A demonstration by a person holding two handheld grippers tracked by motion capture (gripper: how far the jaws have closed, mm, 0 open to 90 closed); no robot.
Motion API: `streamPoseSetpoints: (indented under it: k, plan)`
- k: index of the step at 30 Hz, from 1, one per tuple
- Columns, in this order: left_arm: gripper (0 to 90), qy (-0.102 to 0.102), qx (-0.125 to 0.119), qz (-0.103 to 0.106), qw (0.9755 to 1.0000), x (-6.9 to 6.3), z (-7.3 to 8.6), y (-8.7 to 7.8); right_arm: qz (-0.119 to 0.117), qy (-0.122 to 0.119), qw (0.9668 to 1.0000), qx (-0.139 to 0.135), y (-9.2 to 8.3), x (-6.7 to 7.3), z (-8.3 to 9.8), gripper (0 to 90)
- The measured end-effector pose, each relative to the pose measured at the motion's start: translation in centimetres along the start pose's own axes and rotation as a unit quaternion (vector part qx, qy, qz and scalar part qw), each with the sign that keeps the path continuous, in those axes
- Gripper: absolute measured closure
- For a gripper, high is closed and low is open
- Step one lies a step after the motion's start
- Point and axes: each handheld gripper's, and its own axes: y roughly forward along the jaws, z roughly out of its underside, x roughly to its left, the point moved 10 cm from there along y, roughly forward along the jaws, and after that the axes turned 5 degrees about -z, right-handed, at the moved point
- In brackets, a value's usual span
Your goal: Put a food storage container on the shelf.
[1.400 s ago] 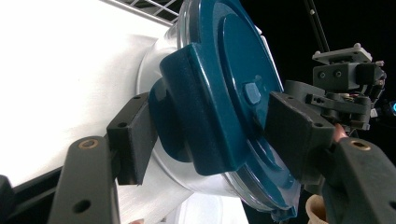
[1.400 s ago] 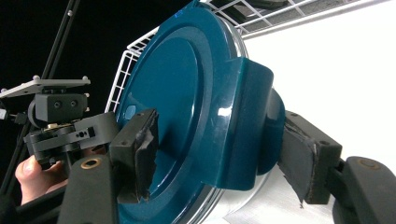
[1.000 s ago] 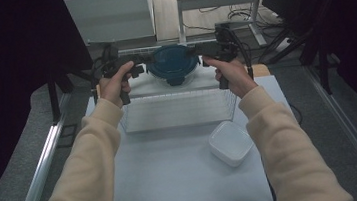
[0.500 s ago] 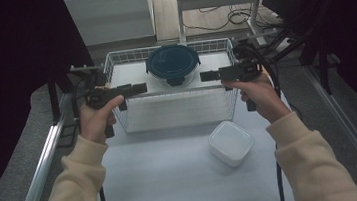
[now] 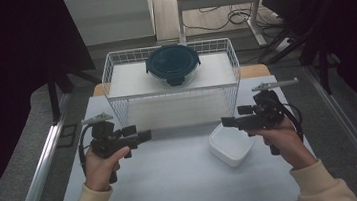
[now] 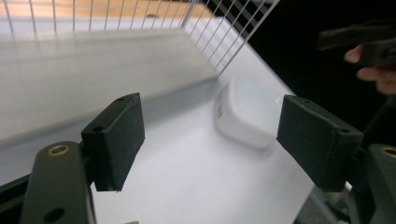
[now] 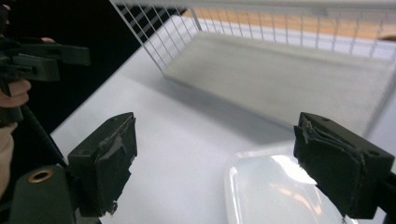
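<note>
White desk [image 5: 175, 181] carries everything, largest first. Wire basket [image 5: 113, 72] sits at the desk's far edge, centred, solid white floor inside. Round glass container with dark blue lid [image 5: 172, 63] rests on that floor, toward the basket's far side, lid on and clipped by the look of it. Small white rectangular container [image 5: 231, 145] lies open-topped on the bare desk, near the right edge, just in front of the basket's near right corner.

Left gripper [image 5: 146, 134] is held over the desk's left edge, jaws wide apart with nothing between them, pointing inward toward the white container; its jaws have just been closing a little. Right gripper [image 5: 225, 122] hovers over the white container's far rim, jaws spread too, empty, pointing inward at the left one. Both look parked clear of the basket, probably so the next reach goes to the white container.

Obstacles: the basket's near wire wall stands between the grippers and the lidded container. Cables and a stand lie on the floor beyond the desk.
</note>
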Motion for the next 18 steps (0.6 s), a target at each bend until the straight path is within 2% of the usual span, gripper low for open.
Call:
streamPoseSetpoints:
  k: [3,5,7,9,12,15,18]
  plan:
    - [22.7,0.006,0.008,0.007,0.9999,0.2,1.7,0.2,0.017,-0.002,0.9999,0.002,-0.4,-0.8,2.1,13.2]
    - [22.8,0.012,0.009,-0.007,0.9999,0.7,2.8,0.2,0.022,-0.005,0.9997,0.005,-0.5,-1.1,3.5,13.3]
    - [22.8,0.022,0.016,-0.026,0.9993,1.3,4.0,0.4,0.017,-0.010,0.9997,0.013,-0.6,-1.1,5.0,13.5]
    - [22.9,0.024,0.024,-0.030,0.9990,1.6,4.6,0.6,0.026,-0.022,0.9992,0.020,-0.8,-1.4,6.5,14.2]
    - [24.5,0.026,0.018,-0.026,0.9992,1.6,5.1,0.4,0.037,-0.034,0.9985,0.021,-0.8,-1.8,8.0,16.1]
    - [24.6,0.032,0.027,-0.037,0.9984,1.8,5.8,0.6,0.029,-0.030,0.9990,0.019,-0.4,-2.1,9.3,18.5]
    - [24.7,0.027,0.035,-0.036,0.9984,2.1,6.2,0.8,0.035,-0.028,0.9982,0.040,0.2,-2.8,10.4,19.1]
